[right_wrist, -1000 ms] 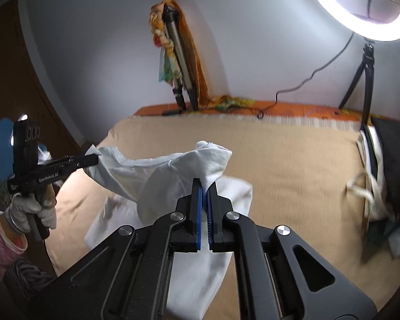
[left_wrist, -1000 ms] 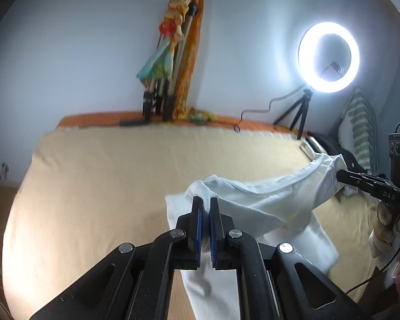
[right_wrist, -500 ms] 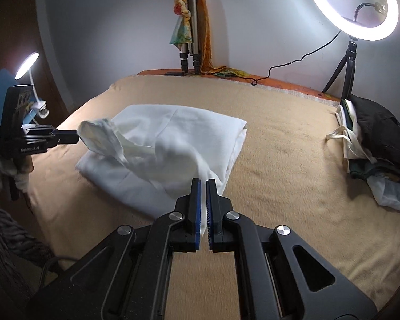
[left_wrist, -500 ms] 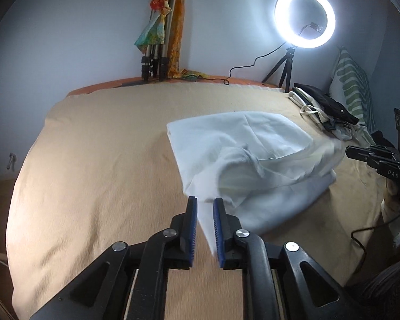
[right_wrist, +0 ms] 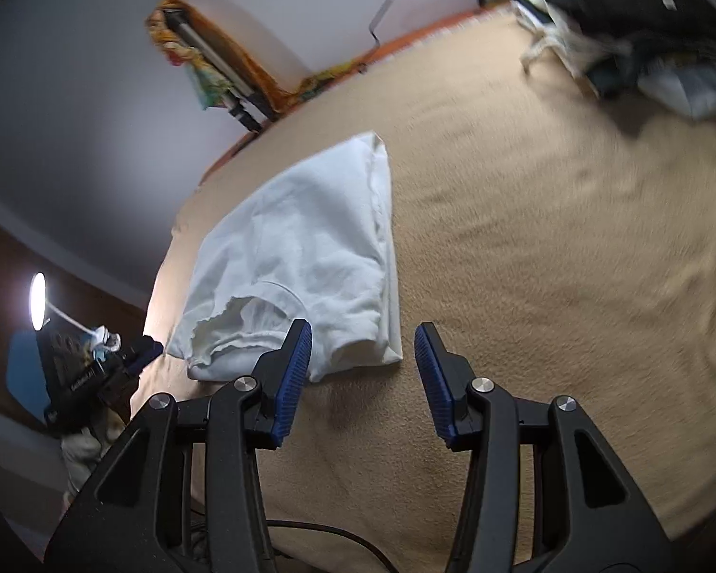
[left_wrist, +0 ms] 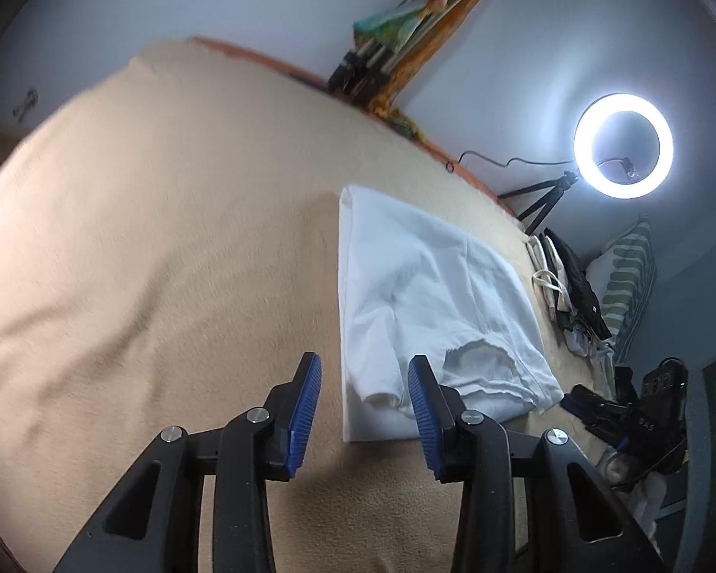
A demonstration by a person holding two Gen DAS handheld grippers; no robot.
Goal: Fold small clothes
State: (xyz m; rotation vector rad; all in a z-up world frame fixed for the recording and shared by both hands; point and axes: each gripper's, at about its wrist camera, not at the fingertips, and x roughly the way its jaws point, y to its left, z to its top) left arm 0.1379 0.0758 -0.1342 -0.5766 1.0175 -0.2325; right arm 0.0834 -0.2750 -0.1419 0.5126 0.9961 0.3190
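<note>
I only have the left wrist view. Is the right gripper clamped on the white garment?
Observer: No. The right gripper has just been opening and pinches nothing. The white garment lies folded on the blanket, its near corner in front of the open jaws.
Operator: Any light besides the ring light?
Observer: Yes, a small lit lamp glows off the blanket's left edge in the right wrist view.
</note>
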